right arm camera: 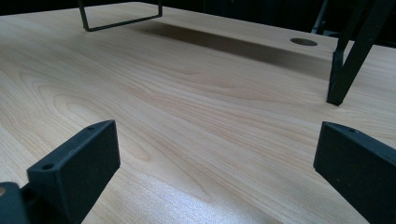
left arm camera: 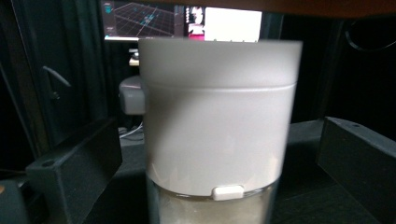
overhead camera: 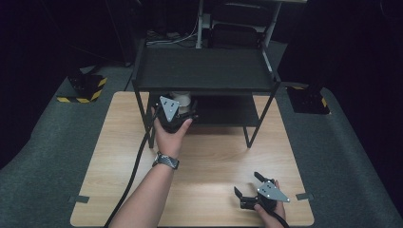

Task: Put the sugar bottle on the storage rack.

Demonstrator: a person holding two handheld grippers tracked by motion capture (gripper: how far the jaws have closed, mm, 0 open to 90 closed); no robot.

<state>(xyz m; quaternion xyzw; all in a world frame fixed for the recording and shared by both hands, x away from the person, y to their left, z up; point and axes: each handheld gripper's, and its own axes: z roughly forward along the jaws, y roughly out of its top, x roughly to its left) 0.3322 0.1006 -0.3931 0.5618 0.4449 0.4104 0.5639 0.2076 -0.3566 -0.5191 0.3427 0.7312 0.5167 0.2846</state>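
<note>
We find the left tool [overhead camera: 183,115] reached in under the top of the black shelf rack [overhead camera: 204,71], with its jaws standing wide on either side of the white canister [left arm camera: 217,121] and no pad pressing on it. The canister stands upright on the rack's lower shelf [left arm camera: 322,205], directly ahead of this tool and centred between its jaws.

The right tool [overhead camera: 246,184] rests low over the surface [overhead camera: 214,156], jaws spread, nothing between them.

Risks, in our judgement: with clearance narrow on both sides, any sideways drift or twist on drawing the left tool back could clip the canister and tip or shift it. The rack top sits close above the tool, so lifting early could strike it.
</note>
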